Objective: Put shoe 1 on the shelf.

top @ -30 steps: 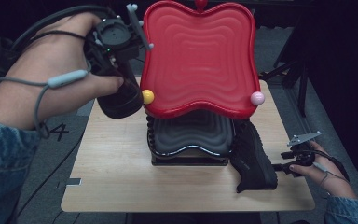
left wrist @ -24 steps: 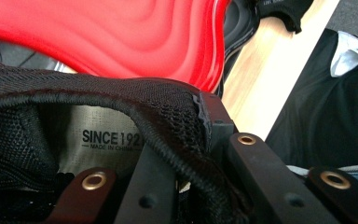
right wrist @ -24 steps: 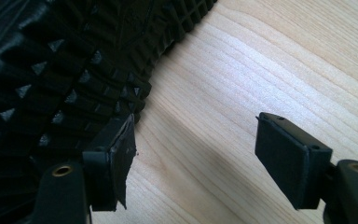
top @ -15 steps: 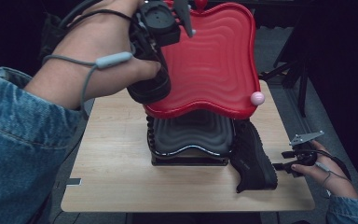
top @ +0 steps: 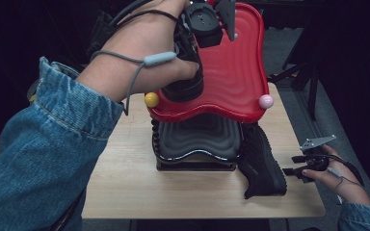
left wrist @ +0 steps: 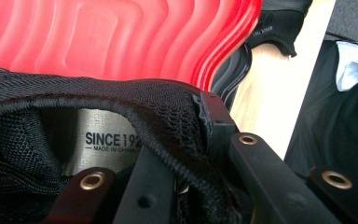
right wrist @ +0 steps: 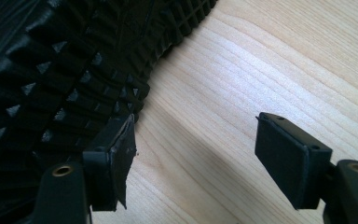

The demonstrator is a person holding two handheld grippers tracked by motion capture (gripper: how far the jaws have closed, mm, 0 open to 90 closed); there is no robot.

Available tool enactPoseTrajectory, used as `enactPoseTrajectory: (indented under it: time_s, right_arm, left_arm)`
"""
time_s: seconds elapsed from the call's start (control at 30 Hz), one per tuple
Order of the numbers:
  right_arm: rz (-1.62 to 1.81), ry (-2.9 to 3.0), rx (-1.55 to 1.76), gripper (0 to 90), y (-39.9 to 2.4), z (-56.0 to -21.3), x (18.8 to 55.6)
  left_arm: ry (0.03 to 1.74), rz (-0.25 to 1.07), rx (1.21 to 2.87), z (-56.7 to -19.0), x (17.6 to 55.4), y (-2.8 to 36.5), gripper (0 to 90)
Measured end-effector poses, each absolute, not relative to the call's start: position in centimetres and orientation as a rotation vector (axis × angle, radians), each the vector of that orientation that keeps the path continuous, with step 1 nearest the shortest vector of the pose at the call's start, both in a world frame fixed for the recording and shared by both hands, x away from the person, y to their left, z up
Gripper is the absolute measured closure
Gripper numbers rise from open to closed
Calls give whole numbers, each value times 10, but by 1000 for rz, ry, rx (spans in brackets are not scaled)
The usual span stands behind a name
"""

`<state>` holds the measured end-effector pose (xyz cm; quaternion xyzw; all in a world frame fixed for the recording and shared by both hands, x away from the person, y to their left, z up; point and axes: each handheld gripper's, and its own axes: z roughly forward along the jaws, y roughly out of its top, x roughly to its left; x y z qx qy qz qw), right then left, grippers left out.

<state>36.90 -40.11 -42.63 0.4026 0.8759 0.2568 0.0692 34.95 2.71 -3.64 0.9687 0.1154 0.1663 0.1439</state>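
My left gripper (left wrist: 186, 186) is matt black plastic, clamped on a shoe (left wrist: 74, 112) of rough black mesh cloth. Behind it the red tray (left wrist: 121, 37) looks glossy, ridged plastic; the table (right wrist: 261, 70) is smooth pale wood.

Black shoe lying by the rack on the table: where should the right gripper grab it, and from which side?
Probably the collar rim at the opening. The shoe lies on its side against the rack, studded sole facing the open right gripper, too broad to pinch. Come over the top toward the rack side. The left gripper holds the other shoe that way.
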Motion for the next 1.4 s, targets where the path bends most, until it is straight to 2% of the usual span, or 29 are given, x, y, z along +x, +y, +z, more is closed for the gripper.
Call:
enactPoseTrajectory:
  time_s: [0.2,0.5,1.23,1.33,1.4]
  right_arm:
    - [767,2643,1207,304,-402,-428,370]
    - [763,2648,1197,304,-399,-428,369]
    - [764,2650,1178,304,-398,-427,368]
    - [763,2651,1178,304,-398,-428,368]
    - [763,2655,1176,303,-398,-428,368]
  left_arm:
    - [281,535,2799,-43,358,14,848]
    - [189,536,2831,-55,366,-1,849]
    - [258,443,2886,-77,374,1,849]
    - [279,436,2881,-78,373,2,836]
    - [303,439,2864,-77,373,3,735]
